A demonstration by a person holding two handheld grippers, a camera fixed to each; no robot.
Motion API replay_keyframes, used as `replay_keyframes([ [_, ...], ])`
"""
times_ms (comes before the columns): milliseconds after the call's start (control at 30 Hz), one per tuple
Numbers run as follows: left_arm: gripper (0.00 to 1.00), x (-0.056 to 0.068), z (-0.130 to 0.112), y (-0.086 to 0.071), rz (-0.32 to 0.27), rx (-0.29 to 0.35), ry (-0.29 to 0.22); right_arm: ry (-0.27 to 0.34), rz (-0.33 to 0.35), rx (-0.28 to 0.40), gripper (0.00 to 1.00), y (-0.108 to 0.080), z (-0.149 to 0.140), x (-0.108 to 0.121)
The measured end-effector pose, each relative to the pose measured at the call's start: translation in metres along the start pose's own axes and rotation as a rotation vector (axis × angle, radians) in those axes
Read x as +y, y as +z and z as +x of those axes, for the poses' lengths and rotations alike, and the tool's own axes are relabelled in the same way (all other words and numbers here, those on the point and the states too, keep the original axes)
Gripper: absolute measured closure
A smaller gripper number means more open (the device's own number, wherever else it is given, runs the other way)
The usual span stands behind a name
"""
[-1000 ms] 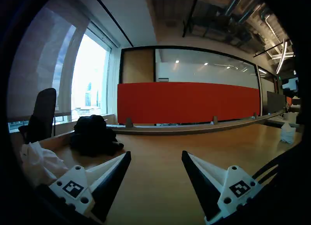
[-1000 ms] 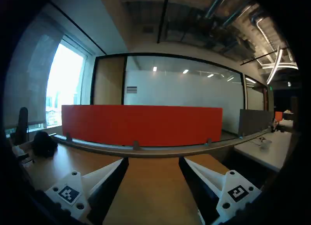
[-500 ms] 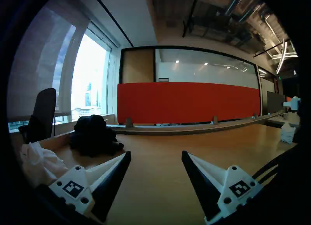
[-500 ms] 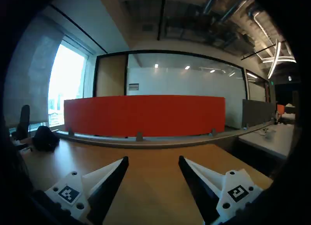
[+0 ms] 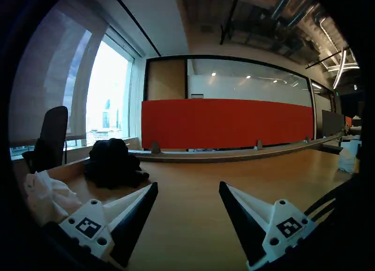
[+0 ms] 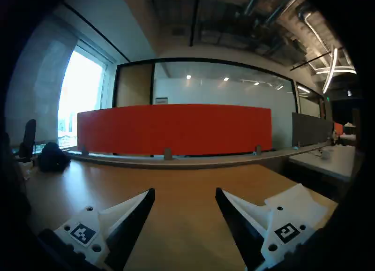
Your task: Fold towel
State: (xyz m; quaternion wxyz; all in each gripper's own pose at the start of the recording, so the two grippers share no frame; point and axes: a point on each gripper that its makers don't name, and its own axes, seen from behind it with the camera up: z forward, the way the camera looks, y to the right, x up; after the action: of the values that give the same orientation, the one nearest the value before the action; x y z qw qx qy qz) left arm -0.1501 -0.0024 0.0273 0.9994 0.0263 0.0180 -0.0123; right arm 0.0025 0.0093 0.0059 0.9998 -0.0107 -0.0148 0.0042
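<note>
My left gripper [image 5: 187, 184] is over the light-brown wooden desktop [image 5: 197, 224]. A crumpled white cloth [image 5: 47, 198] lies on the desk to its left, with a black lumpy bag [image 5: 112, 163] just behind it. A black office chair [image 5: 49, 139] stands farther left, before the window [image 5: 108, 102]. A long red partition panel [image 5: 225, 123] runs along the desk's far edge. In the right gripper view, a flat white piece [image 6: 300, 203] lies on the desk beside my right gripper [image 6: 184, 190], on its right.
</note>
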Motion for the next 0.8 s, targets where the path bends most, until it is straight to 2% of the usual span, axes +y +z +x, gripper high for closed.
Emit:
replay_keyframes([
  [367,0.03,0.0,0.0,0.0,0.0,0.0,0.0,0.026,0.002,-0.005,0.0,0.002,-0.013,0.0],
  [800,0.03,0.0,-0.001,0.0,0.0,0.0,0.0,-0.008,0.008,0.029,0.0,-0.004,-0.007,-0.006],
])
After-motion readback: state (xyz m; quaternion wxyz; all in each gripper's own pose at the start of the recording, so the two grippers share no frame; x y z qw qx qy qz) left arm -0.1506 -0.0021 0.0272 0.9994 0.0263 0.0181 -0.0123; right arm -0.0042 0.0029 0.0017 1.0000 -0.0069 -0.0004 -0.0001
